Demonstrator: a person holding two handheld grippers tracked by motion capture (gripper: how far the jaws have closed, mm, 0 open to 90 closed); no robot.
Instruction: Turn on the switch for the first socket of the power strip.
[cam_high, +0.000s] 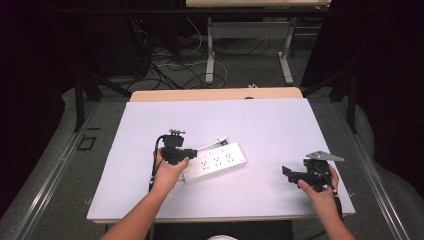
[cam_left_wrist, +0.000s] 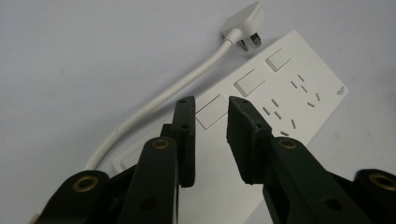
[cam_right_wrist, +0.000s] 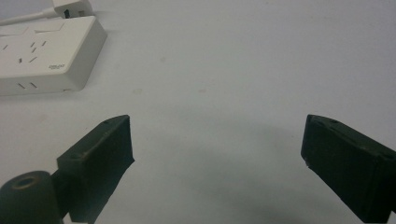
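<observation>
With the left tool (cam_left_wrist: 210, 105) narrowly parted over the power strip (cam_left_wrist: 280, 93), centre one tip on the nearest switch (cam_left_wrist: 211, 111) at frame centre.

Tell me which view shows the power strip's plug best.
The left gripper view: the plug lies close, prongs and cord visible, beside the power strip. The high view shows it as a tiny white shape. The right gripper view catches its edge, cut off at the top.
</observation>
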